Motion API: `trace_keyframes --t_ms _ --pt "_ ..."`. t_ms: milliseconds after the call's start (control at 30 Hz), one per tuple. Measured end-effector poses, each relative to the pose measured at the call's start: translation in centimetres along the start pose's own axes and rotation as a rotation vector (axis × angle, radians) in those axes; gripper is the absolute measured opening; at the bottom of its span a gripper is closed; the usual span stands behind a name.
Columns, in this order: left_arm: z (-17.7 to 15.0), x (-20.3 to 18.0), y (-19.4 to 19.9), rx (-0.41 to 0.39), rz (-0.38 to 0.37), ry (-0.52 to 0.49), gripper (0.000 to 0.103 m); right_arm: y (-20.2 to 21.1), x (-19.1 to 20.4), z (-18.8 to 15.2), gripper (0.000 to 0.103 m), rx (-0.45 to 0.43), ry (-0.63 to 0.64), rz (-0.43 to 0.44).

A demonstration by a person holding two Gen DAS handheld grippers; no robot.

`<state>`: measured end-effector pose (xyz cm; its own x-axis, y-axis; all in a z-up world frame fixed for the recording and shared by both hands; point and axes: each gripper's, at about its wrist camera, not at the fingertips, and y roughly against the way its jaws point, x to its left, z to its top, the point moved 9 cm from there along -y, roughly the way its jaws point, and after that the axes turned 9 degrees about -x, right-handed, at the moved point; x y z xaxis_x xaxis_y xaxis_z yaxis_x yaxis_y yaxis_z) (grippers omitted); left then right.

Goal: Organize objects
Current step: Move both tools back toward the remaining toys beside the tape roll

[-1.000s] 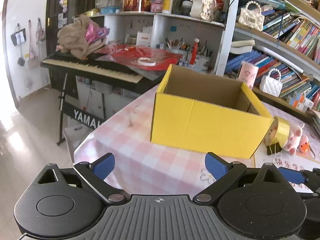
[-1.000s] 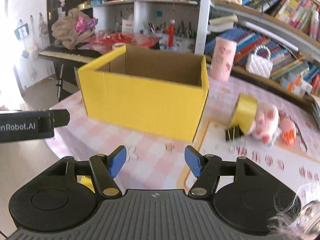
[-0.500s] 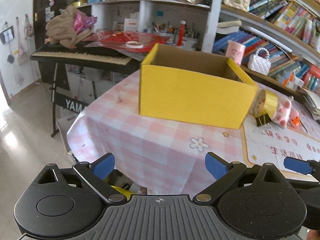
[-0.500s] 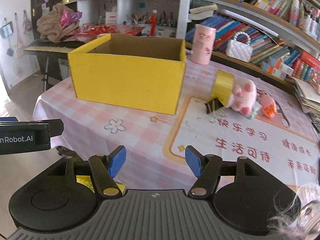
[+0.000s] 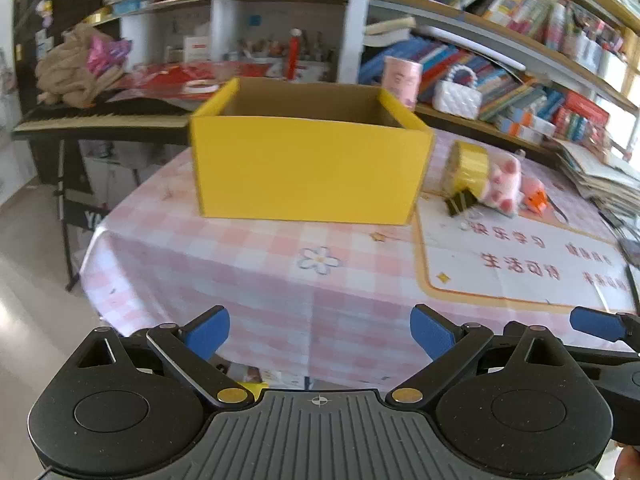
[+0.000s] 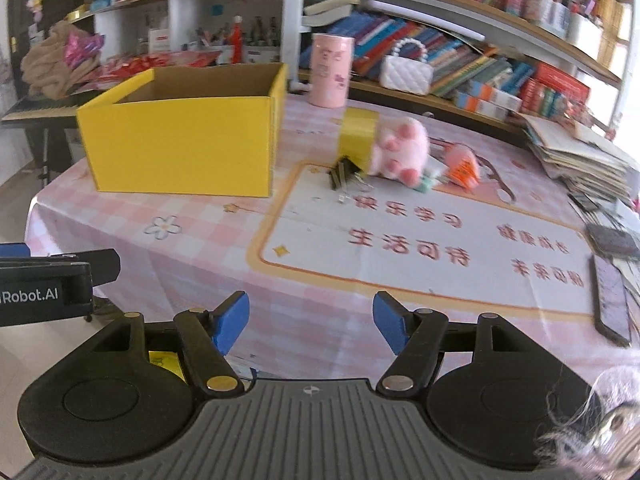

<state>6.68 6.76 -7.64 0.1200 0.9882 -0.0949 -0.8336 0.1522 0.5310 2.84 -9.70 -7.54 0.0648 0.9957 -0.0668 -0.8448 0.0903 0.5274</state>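
An open yellow cardboard box [image 5: 308, 172] [image 6: 180, 152] stands on the pink checked tablecloth, empty as far as its inside shows. To its right lie a gold tape roll [image 5: 468, 166] [image 6: 358, 136], a black binder clip [image 5: 462, 204] [image 6: 340, 176], a pink plush toy [image 5: 502, 188] [image 6: 400, 150] and a small orange item [image 5: 534, 198] [image 6: 464, 168]. My left gripper [image 5: 320, 332] hangs open over the table's near edge, nothing between its fingers. My right gripper [image 6: 311, 322] is also open, its jaws opening, empty, near the front edge before the white mat.
A white mat with red characters [image 6: 420, 248] covers the table's right part. A pink cylinder [image 6: 330, 70] and white handbag [image 6: 406, 70] stand behind. A phone [image 6: 610, 300] and stacked papers [image 6: 580, 160] lie at right. A keyboard [image 5: 100, 116] and bookshelves [image 5: 520, 20] stand behind the table.
Both views have swung right and drawn back from the box, so more of the table and mat shows. The right gripper's fingers stand slightly wider apart.
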Motion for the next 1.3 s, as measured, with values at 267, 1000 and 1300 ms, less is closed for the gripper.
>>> trace_keyframes --t_ms 267,1000,1300 --pt "-0.1 -3.3 -0.6 0.012 -0.076 -0.05 0.098 0.9 -3.1 -0.9 0.068 0.007 -0.049 -0.076" --pt "0.3 -12.4 -4.2 0.057 -0.201 -0.144 0.099 -0.2 -11.4 -1.6 0.07 0.047 -0.132 -0.188" --pt "1.2 -14.2 -6.3 0.073 -0.182 -0.136 0.099 -2.9 -13.6 -0.5 0.071 0.06 -0.139 -0.162"
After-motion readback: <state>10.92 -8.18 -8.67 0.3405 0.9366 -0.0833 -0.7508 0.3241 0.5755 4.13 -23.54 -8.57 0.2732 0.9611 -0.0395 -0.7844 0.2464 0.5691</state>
